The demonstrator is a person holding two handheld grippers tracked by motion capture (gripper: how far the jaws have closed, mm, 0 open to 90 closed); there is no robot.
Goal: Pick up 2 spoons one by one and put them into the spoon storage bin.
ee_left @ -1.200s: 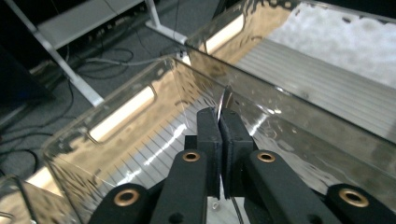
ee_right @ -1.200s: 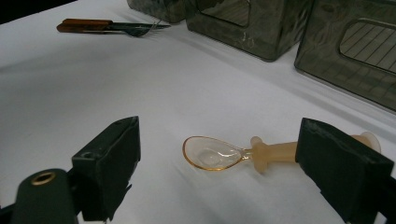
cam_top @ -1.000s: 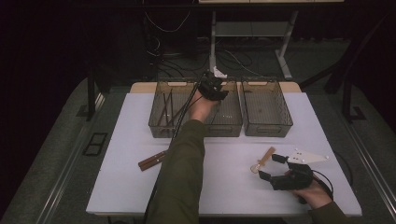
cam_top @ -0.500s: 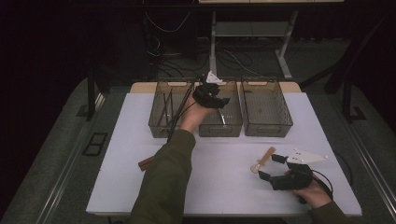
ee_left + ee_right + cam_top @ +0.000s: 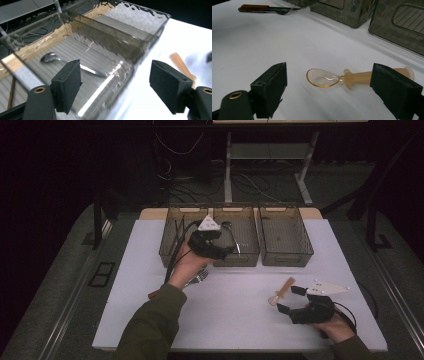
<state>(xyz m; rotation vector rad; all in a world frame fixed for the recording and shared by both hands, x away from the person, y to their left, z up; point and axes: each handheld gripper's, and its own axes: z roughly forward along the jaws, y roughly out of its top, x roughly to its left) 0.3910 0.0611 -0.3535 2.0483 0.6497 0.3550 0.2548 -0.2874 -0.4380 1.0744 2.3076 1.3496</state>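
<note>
Amber spoon [image 5: 342, 78] lies flat on the white table [image 5: 235, 312], near right, bowl up, clear bowl on a thick stubby handle, framed by the wide-open right hand-held gripper [image 5: 301, 299]. Best lowered straight, jaws either side of the handle, closed gently; looks light and slippery. Left hand-held gripper [image 5: 220, 251] hovers at the middle bin [image 5: 248, 257], jaws just opened wide, nothing between them; metal spoon [image 5: 72, 65] rests inside. Fork [image 5: 265, 9] lies on the table at near left.
</note>
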